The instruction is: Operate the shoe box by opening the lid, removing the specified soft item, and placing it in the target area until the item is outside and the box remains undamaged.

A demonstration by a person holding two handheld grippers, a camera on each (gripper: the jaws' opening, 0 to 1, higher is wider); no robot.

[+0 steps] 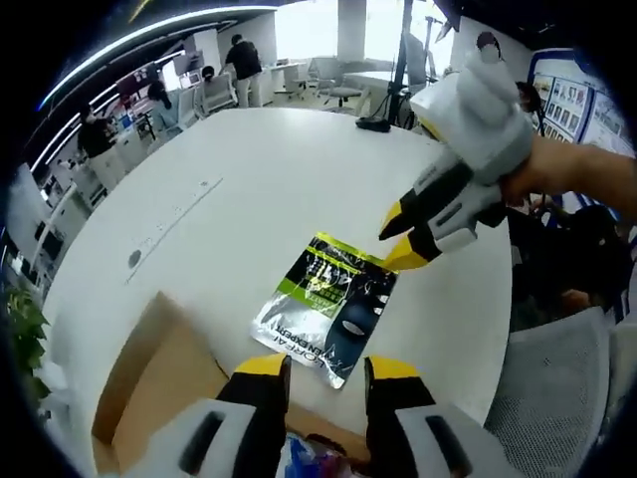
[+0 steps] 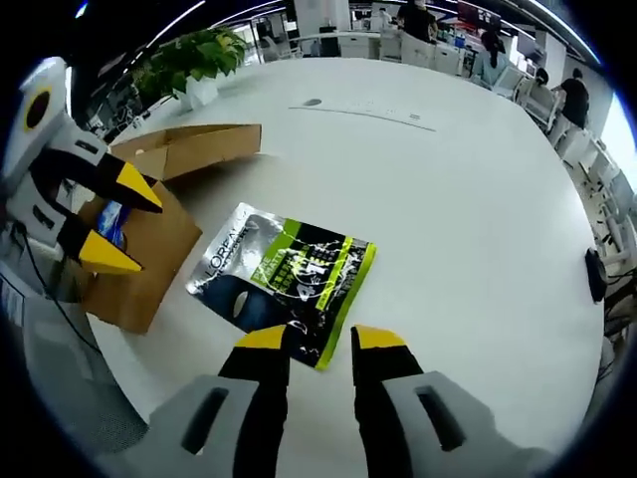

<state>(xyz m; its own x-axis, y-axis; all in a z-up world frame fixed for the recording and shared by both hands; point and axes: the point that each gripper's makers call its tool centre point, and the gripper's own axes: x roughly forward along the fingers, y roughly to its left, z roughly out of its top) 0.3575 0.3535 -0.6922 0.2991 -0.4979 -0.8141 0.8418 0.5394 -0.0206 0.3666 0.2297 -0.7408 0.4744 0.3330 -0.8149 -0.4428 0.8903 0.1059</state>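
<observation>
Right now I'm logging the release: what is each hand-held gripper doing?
Left hand-held gripper: open, empty, above the cardboard box.
Right hand-held gripper: open, empty, at the silver-green pouch.

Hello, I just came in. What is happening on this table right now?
A person holds a tool in each hand over a white table. A cardboard shoe box stands open, with something blue visible inside. A silver and green pouch lies flat on the table beside the box, already outside it. The right tool is open just above the pouch's near edge, and the left tool is open between the box and the pouch. Neither holds anything.
</observation>
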